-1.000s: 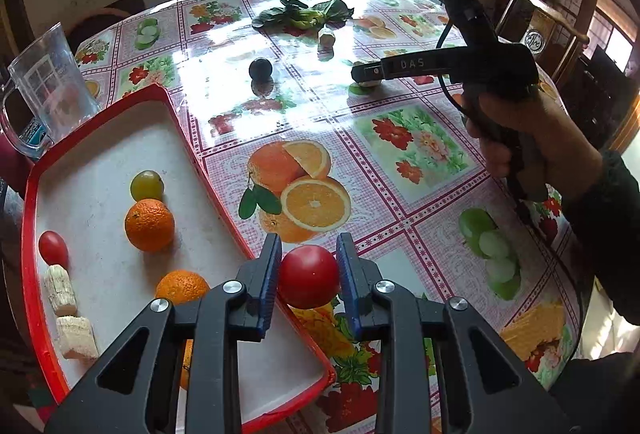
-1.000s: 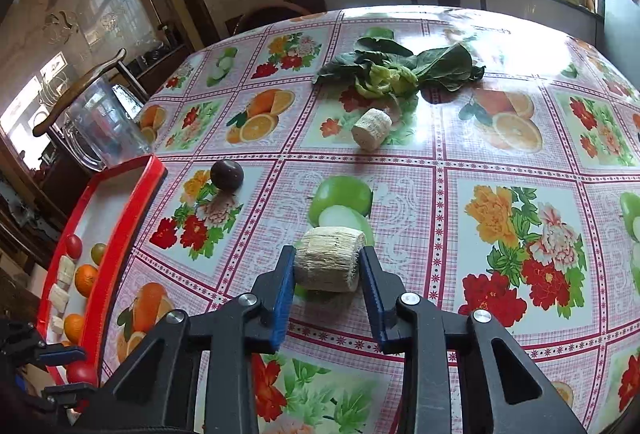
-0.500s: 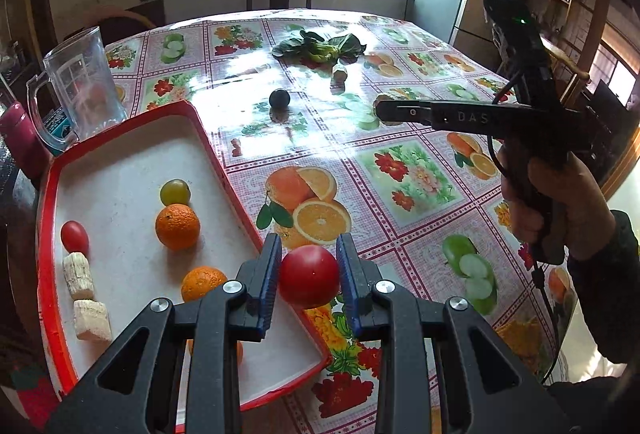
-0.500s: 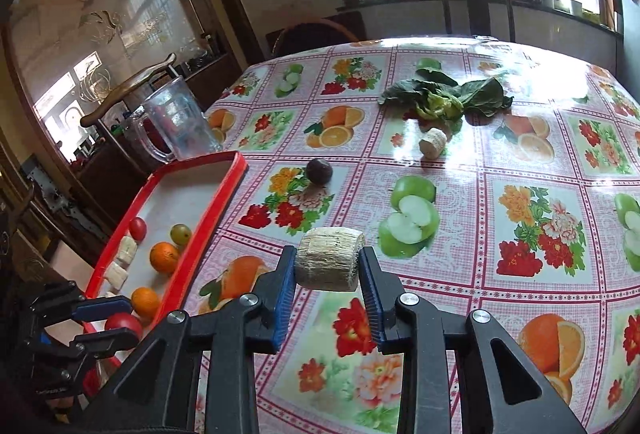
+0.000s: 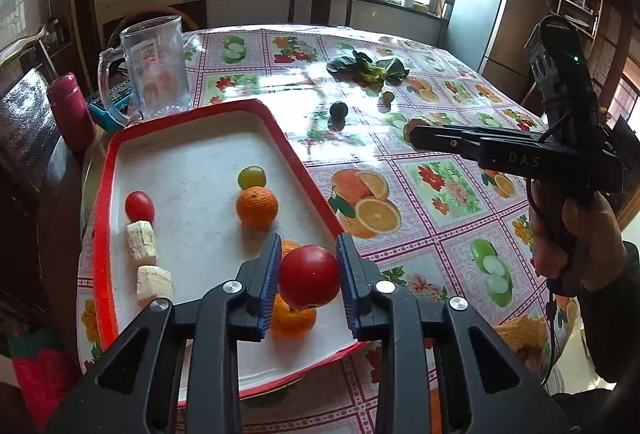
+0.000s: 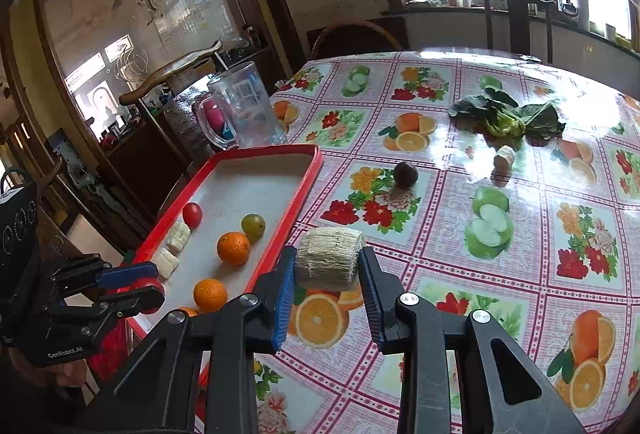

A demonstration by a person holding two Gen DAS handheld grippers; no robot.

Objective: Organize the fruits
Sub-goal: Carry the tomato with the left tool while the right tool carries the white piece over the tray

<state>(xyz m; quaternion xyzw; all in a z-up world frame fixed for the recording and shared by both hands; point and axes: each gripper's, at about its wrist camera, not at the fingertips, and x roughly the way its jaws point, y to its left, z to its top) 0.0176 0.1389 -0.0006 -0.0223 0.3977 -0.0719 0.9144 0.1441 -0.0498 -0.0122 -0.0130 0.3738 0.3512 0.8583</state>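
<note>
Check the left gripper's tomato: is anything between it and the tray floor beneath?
Yes. An orange lies on the red tray under the tomato clamped in the left gripper. The bare floor toward the tray's middle looks free.

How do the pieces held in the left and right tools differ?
The left tool holds a smooth, round red tomato over the tray; the right tool holds a pale, rough cylindrical chunk over the tablecloth. Both are clamped between blue pads, off the surface.

Bare tray [image 5: 192,154] floor toward twelve o'clock; oranges [image 5: 257,206], grape [image 5: 252,177] crowding centre; jug [image 5: 154,70] blocking eleven.
</note>
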